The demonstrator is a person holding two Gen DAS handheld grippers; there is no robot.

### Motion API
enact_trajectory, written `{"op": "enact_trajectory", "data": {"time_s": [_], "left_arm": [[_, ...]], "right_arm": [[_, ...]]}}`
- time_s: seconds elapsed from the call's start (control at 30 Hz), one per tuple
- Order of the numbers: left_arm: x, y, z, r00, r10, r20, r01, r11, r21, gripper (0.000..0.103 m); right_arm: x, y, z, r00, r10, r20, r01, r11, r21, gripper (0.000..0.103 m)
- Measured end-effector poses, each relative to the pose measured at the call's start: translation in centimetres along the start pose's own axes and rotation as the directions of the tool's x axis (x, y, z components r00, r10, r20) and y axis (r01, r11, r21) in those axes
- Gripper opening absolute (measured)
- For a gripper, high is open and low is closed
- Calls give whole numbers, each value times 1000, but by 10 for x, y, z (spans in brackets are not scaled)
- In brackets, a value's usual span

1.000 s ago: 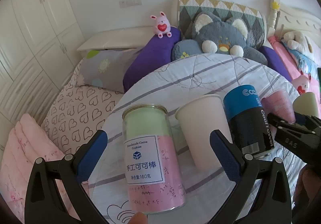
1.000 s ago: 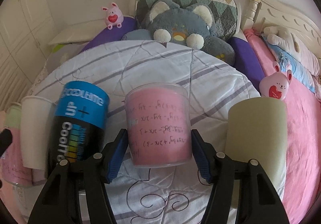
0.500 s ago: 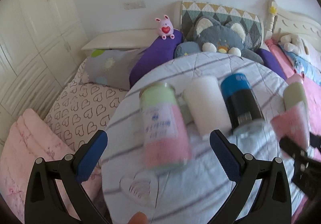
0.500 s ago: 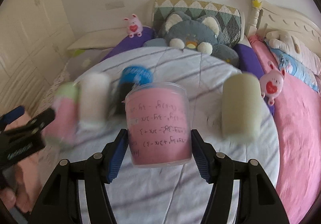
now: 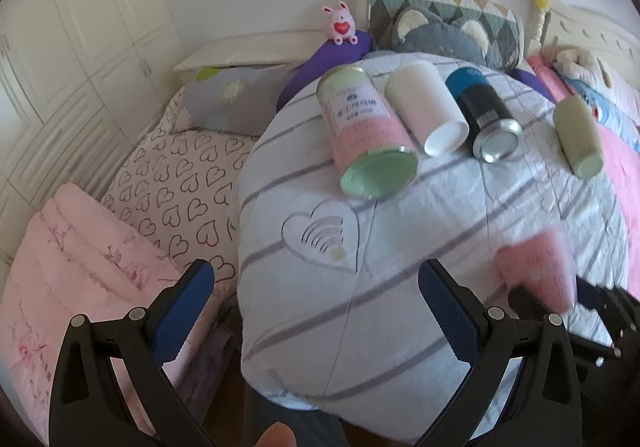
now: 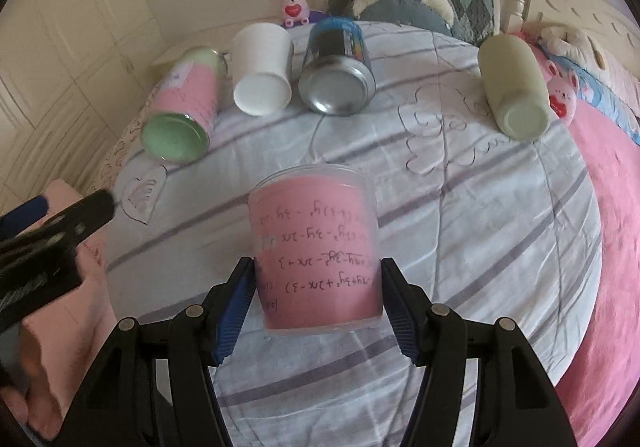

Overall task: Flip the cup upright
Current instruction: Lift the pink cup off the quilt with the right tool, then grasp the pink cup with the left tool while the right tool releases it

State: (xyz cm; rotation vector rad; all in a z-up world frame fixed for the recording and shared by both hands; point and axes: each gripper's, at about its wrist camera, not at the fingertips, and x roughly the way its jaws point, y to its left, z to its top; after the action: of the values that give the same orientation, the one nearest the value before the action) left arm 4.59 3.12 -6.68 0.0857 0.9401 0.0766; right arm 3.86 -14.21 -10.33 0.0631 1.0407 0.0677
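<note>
My right gripper [image 6: 316, 303] is shut on a clear plastic cup with a pink paper lining and handwritten sums [image 6: 314, 247]. It holds the cup above the white striped quilt [image 6: 460, 231], its writing upside down. The cup shows blurred at the right of the left wrist view [image 5: 534, 267]. My left gripper [image 5: 316, 307] is open and empty above the quilt's near edge. It shows at the left of the right wrist view [image 6: 56, 223].
Lying on the quilt are a pink-and-green tin [image 5: 366, 135], a white paper cup [image 5: 426, 111], a black-and-blue can [image 5: 482, 115] and a pale green cup [image 5: 578, 135]. Plush toys and pillows [image 5: 440, 31] line the headboard. A pink folded blanket [image 5: 80, 259] lies left.
Both grippers pulled back and up from the row of containers. The right one carried the pink-lined cup off the quilt with it. The left stayed open.
</note>
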Motion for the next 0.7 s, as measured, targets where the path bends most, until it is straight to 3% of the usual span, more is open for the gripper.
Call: {"op": "enact_trajectory", "data": {"time_s": [0.03, 0.1, 0.37, 0.7], "left_arm": [[-1, 0, -3, 1000, 1, -3, -1, 1000, 1, 103], [-4, 3, -9, 1000, -2, -5, 2, 1000, -2, 103], [-24, -4, -12, 1000, -28, 12, 28, 999, -25, 103], [-47, -55, -21, 997, -79, -8, 79, 997, -3, 103]], "right_arm": [[0, 1, -1, 1000, -7, 7, 7, 1000, 1, 65], [-1, 1, -6, 1000, 7, 6, -7, 1000, 16, 86], [-39, -3, -6, 997, 6, 77, -5, 1000, -20, 86], [-97, -54, -17, 974, -113, 197, 110, 994, 24, 86]]}}
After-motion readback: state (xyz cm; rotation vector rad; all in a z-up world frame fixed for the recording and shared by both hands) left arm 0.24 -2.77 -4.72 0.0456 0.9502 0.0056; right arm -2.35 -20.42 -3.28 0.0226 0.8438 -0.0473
